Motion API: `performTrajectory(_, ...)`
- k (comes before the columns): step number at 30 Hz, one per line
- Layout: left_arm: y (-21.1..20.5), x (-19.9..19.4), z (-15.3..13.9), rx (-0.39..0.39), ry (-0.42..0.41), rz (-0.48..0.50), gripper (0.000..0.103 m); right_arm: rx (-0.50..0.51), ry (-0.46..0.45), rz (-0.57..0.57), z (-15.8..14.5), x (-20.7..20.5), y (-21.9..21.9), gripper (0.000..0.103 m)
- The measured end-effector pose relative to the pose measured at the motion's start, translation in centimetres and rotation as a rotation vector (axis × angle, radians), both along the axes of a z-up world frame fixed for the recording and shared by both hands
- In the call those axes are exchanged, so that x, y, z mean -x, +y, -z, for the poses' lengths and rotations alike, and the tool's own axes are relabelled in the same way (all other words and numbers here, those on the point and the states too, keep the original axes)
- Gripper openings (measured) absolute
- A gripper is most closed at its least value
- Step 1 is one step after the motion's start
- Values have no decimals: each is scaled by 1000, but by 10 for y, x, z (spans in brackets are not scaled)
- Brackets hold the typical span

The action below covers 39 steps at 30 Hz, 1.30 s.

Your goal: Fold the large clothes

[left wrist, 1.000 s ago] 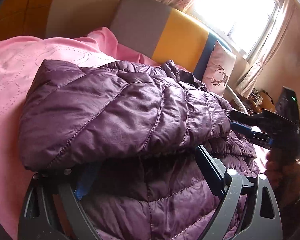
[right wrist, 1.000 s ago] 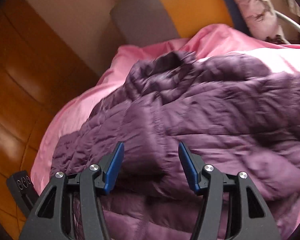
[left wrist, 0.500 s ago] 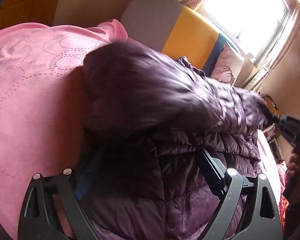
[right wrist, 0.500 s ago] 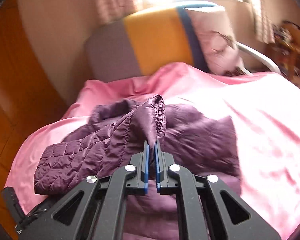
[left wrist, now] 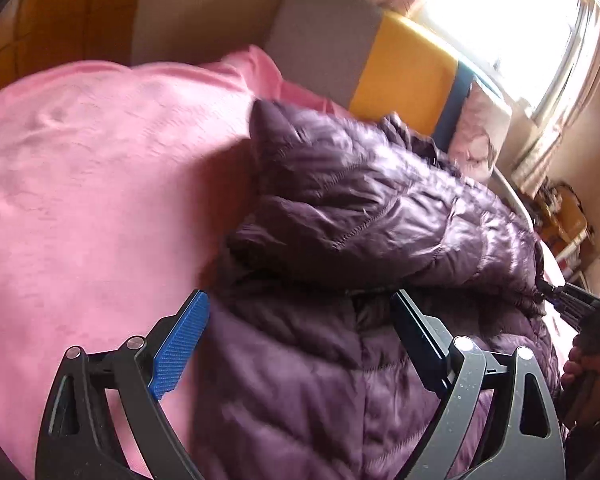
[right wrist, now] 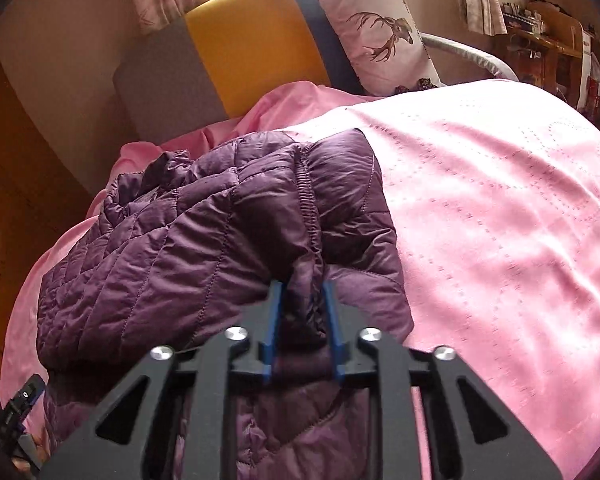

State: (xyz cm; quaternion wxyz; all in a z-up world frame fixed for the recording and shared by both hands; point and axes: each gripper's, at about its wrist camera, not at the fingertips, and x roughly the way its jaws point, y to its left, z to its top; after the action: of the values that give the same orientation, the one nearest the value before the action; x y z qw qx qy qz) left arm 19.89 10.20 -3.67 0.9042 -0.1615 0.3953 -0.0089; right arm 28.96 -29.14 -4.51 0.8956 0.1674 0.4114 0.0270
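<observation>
The jacket (right wrist: 204, 248) is a purple quilted one and it lies on the pink blanket (right wrist: 500, 208) of the bed, nearer to the side of the bed by the wooden wall than to the side by the shelves. Its collar end points to the headboard (right wrist: 244, 40) and its long axis runs from there down toward both grippers.

In the right wrist view, the sleeve (right wrist: 312, 200) is laid over the body of the jacket, and its elastic cuff band comes straight down into the right gripper (right wrist: 300, 320). The jaws of this gripper have just been opening. The cuff cloth is between the blue pads (right wrist: 274, 320), but the pads stand a little apart from each other, and I judge that they no longer press on it. So the sleeve lies directly ahead of these fingers, along the line they point.

The left gripper (left wrist: 300, 340) is spread wide. Its blue pad (left wrist: 180, 344) is above the blanket, just beside the edge of the jacket, and the other finger is above the jacket body, under the folded sleeve. It pinches nothing.

I think the sleeve fold is nearly set down. The right hand is the nearer one to the cuff, and the left one is nearer to the lower body, which lies just in front of it.
</observation>
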Motion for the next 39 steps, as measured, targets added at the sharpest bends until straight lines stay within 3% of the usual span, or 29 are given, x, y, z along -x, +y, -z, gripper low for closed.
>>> performTrajectory(1, 3, 6, -5, -3, -16, -12, 91, 18, -21, 2, -7, 6, -1, 51)
performTrajectory(5, 8, 12, -29, -21, -95, -20, 91, 44, -103, -2, -32, 14, 3, 55)
performTrajectory(8, -8, -6, -47, -14, -140, 41, 91, 78, -132, -15, -43, 4, 14, 65)
performTrajectory(12, -37, -40, -51, 5, -140, 133, 91, 111, -119, -58, -40, -28, 37, 65)
performTrajectory(16, -57, -81, -34, -41, -83, 164, 91, 92, -64, -118, -25, -55, 63, 66)
performTrajectory(20, -43, -105, 16, -117, 77, 128, 90, 131, 38, -216, 16, -59, 98, 68)
performTrajectory(25, -23, -98, 26, -67, 82, 101, 90, 170, 25, -208, 32, -56, 109, 68)
performTrajectory(28, -30, -93, 20, -127, 86, 85, 90, 152, 37, -218, 32, -63, 102, 69)
performTrajectory(32, -32, -77, -8, -173, -15, 82, 89, 160, 24, -202, 19, -59, 97, 74)
performTrajectory(35, -23, -76, -27, -137, -85, 78, 89, 142, -28, -180, 4, -53, 99, 77)
performTrajectory(39, -23, -102, -32, -89, -66, 70, 89, 166, -65, -164, -7, -63, 105, 85)
